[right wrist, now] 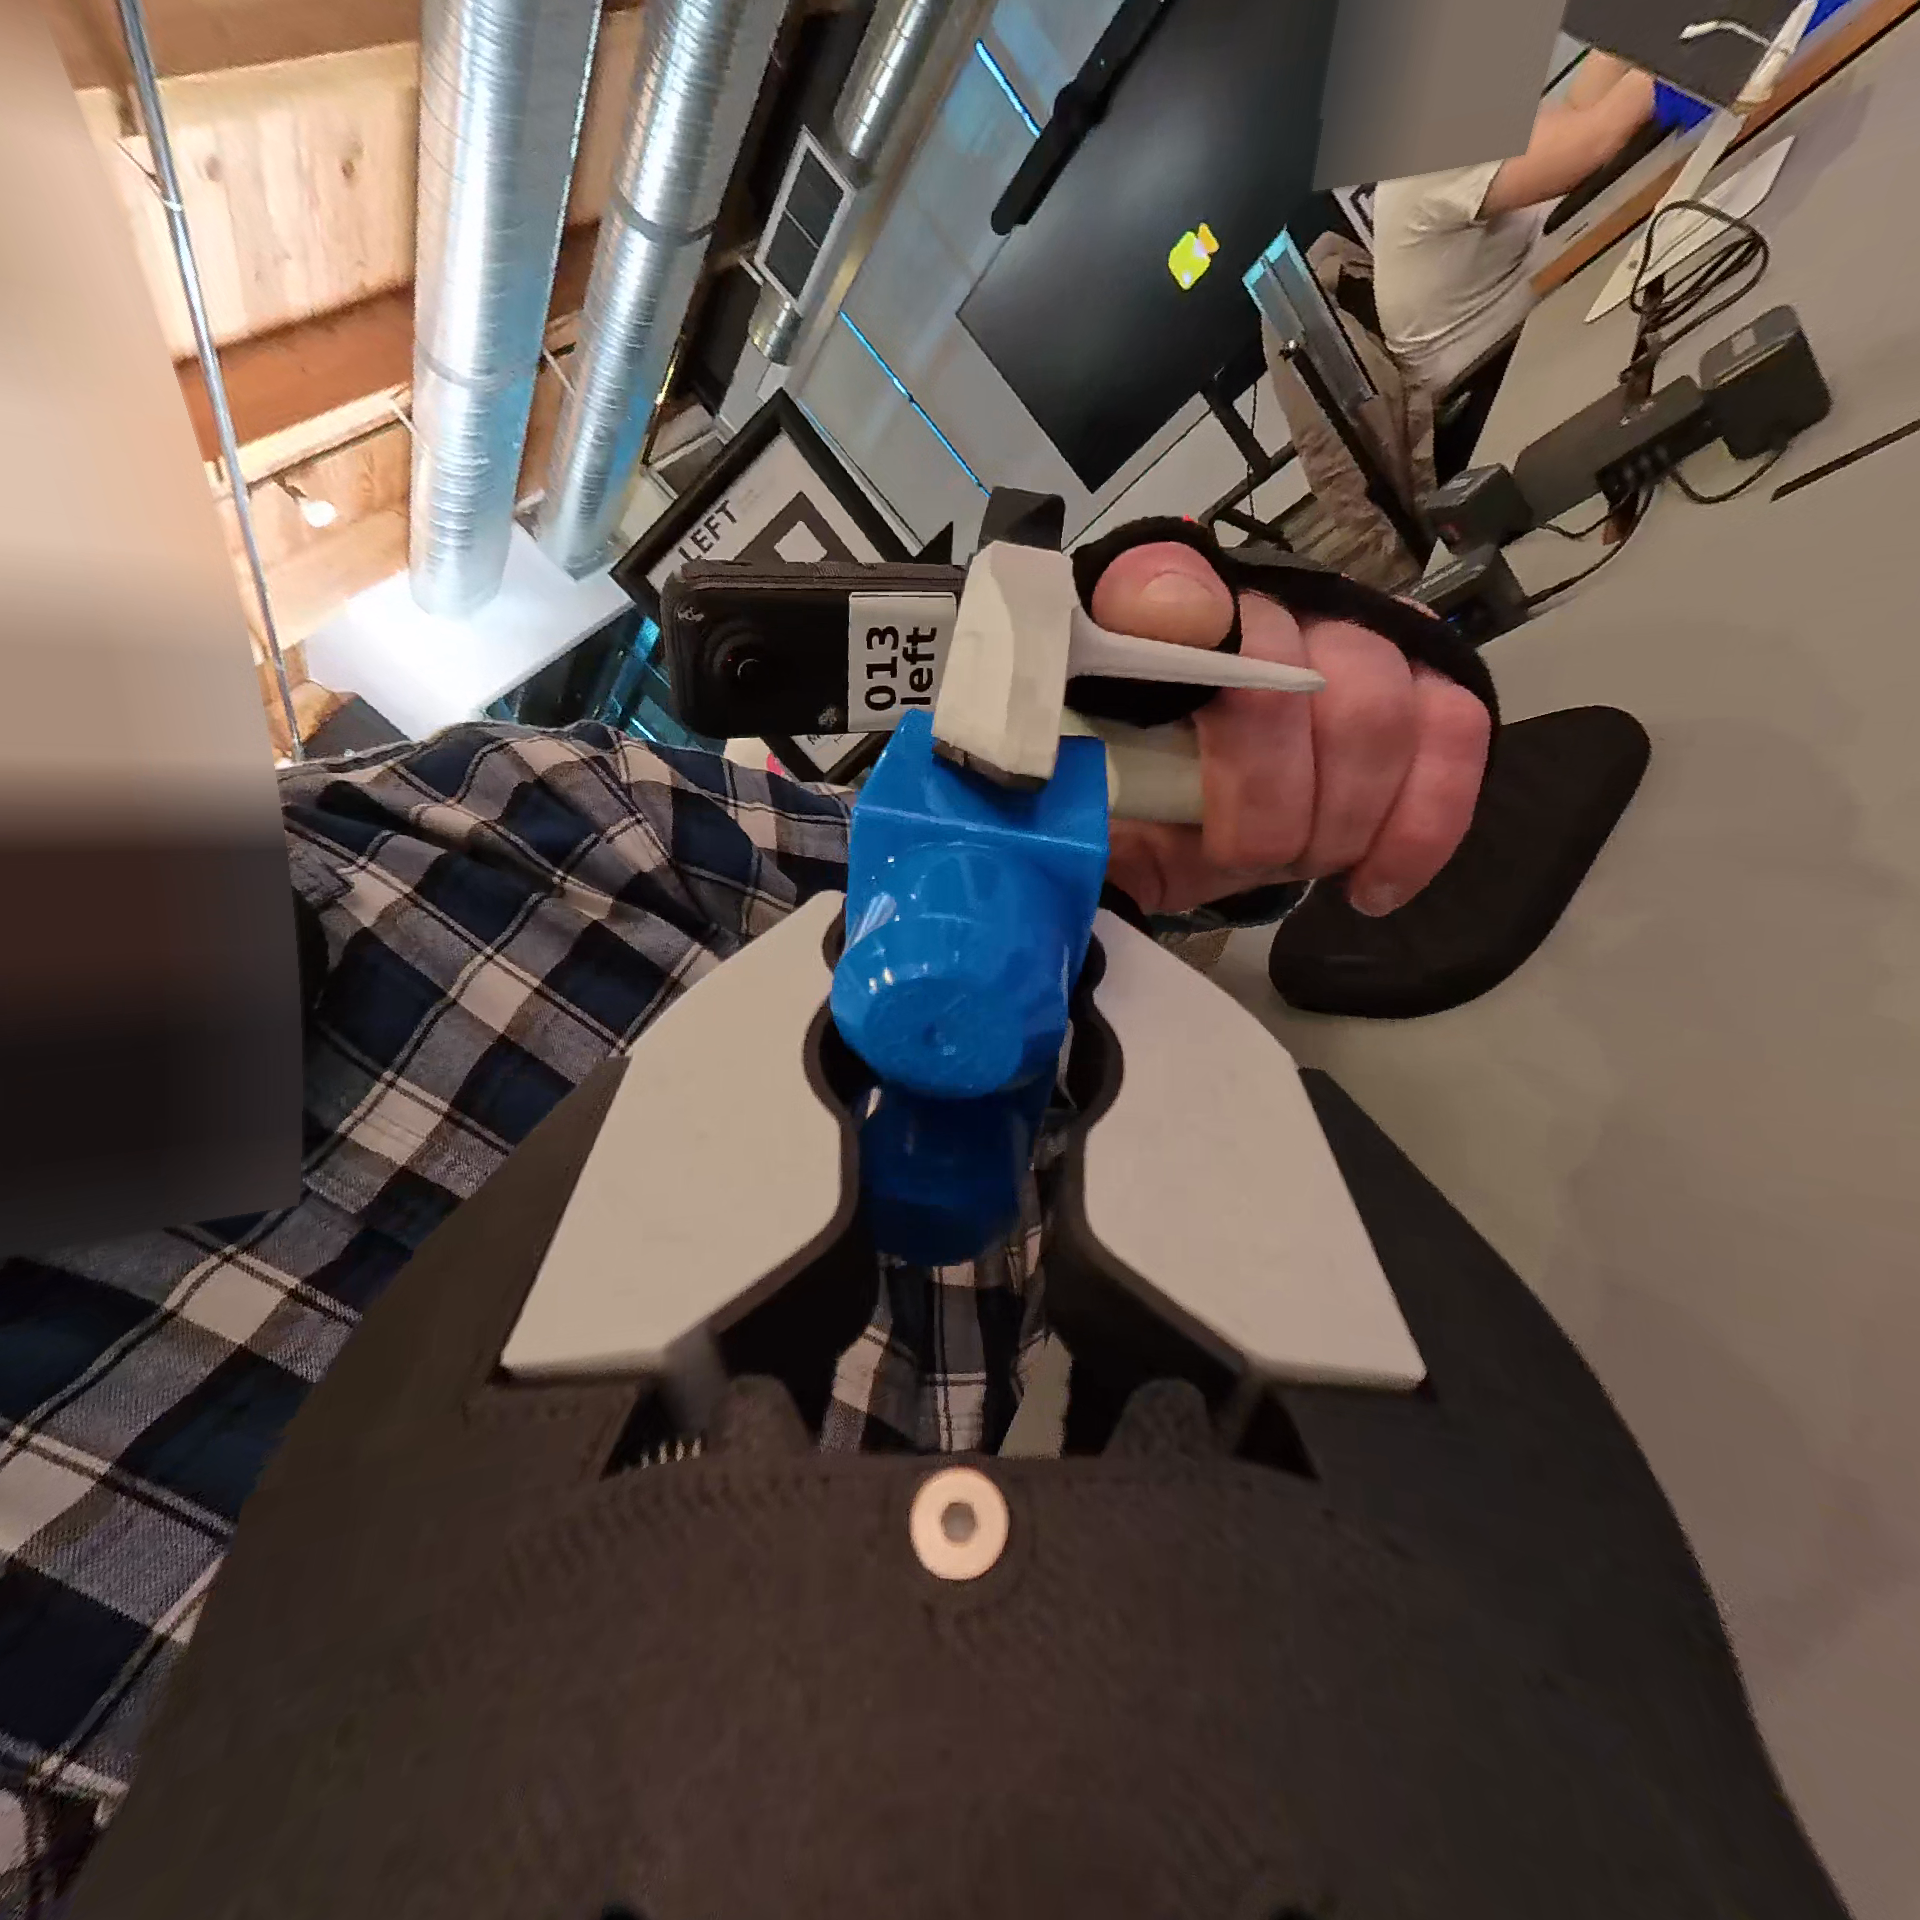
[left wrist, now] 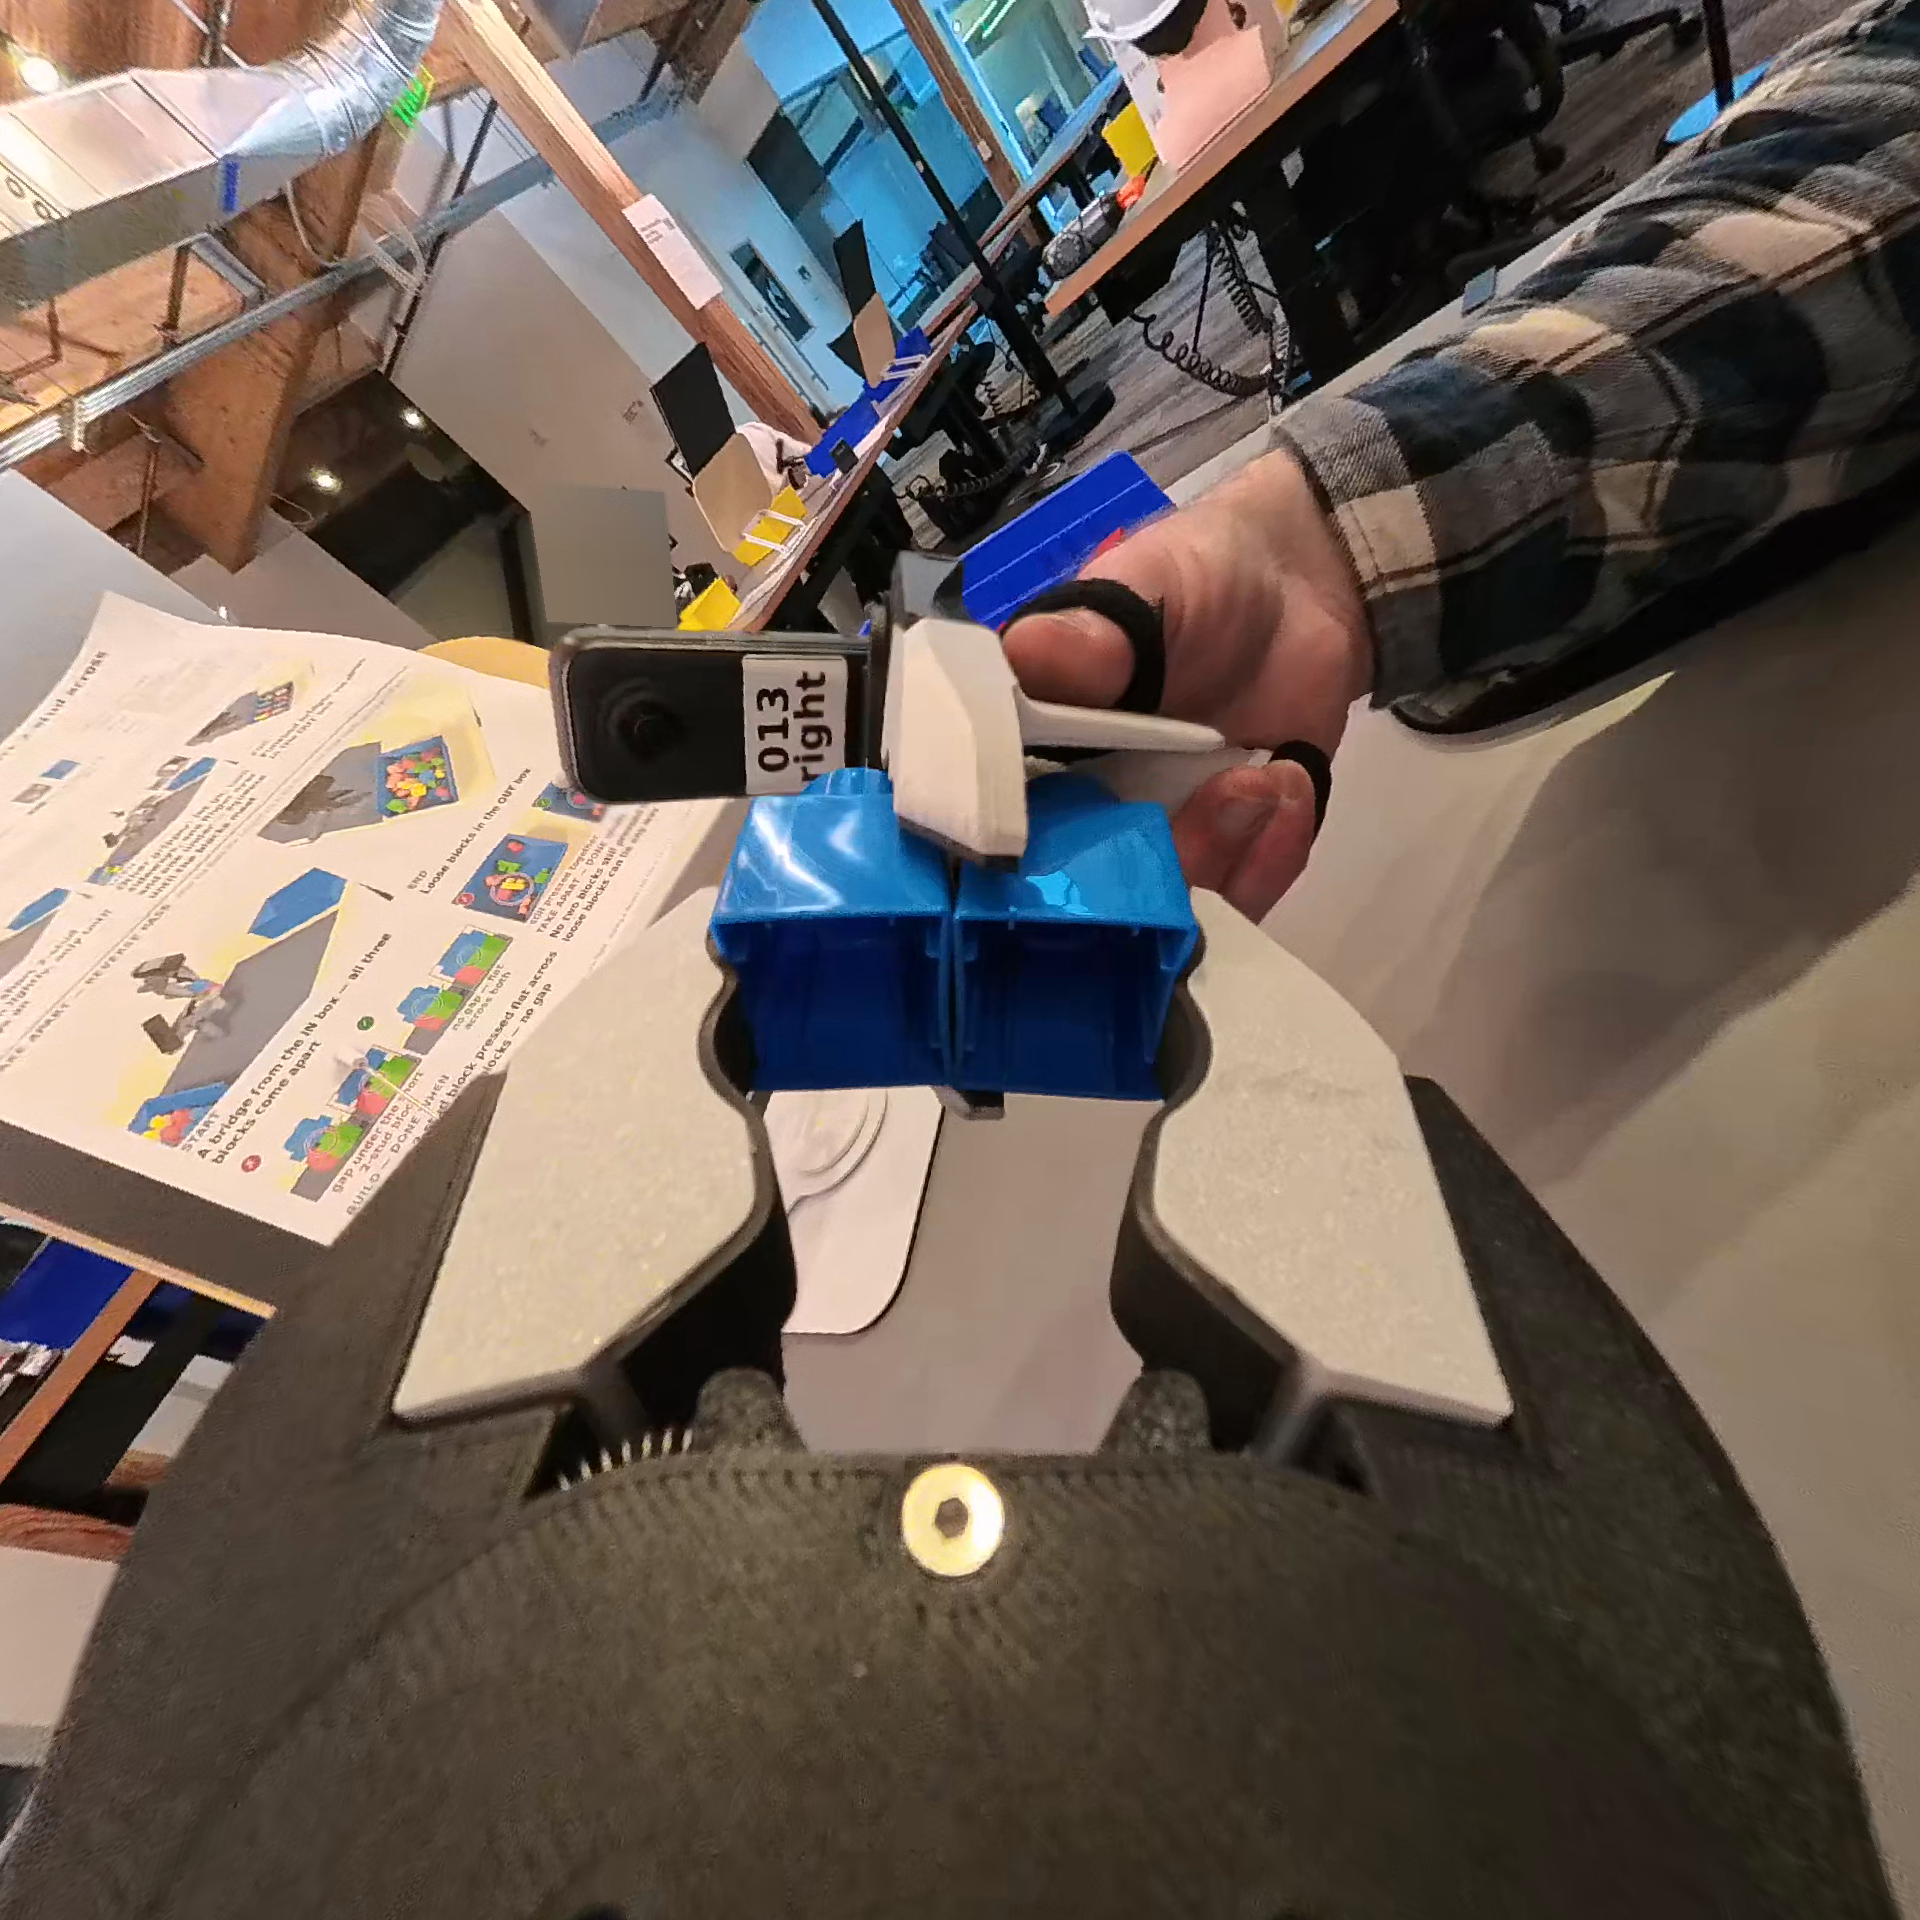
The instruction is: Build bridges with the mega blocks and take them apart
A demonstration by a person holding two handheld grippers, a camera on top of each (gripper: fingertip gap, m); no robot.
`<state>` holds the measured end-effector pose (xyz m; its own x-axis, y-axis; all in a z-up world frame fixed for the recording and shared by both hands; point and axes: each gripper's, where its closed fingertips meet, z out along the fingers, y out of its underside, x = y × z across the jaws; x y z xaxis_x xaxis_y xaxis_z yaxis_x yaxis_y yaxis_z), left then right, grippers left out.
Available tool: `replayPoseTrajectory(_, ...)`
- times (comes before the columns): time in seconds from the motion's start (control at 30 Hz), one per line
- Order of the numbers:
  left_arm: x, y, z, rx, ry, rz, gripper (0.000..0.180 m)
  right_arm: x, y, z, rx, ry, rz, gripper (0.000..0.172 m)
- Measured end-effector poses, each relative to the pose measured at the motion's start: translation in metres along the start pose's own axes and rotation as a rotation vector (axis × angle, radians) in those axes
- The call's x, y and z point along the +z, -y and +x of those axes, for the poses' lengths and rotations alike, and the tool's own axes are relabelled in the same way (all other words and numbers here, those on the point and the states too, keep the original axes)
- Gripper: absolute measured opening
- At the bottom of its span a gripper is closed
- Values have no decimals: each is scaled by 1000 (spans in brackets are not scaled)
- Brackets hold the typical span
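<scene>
Both tongs, left (left wrist: 954, 997) and right (right wrist: 961, 1023), pinching the blue block (left wrist: 951, 935) (lifted; hollow underside leftward).

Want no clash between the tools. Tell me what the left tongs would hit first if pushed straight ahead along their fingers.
The left tongs already grip the blue block. Straight on, the right tongs' white finger on the block's far side comes first, then the hand. Depth is hard to judge.

each wrist camera sits just behind its own grey-padded fingers, looking forward along them, tilted, very close. the two views face one another: both share the glossy blue plastic block (left wrist: 951, 966) (right wrist: 966, 935) and each shows the opposite gripper's black camera.
</scene>
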<state>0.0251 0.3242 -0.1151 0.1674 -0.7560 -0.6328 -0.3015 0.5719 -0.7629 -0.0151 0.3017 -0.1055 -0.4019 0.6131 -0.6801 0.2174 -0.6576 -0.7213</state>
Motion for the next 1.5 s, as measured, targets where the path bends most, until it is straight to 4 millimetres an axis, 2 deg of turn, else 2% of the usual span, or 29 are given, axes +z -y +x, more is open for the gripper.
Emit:
replayPoseTrajectory(0.53, -3, -12, -2, 8, -25, -31, 75, 0, 2, 11, 21, 29, 54, 38)
replayPoseTrajectory(0.73, -5, -11, -2, -8, -47, -25, 75, 1, 3, 11, 22, 43, 74, 37)
replayPoseTrajectory(1.0, -9, -6, 9, -34, -136, -6, 73, 8, -1, 5, 42, 110, 76, 40)
replayPoseTrajectory(1.5, -12, -10, 8, -25, -146, -1, 74, 6, -2, 10, -4, 76, 81, 38)
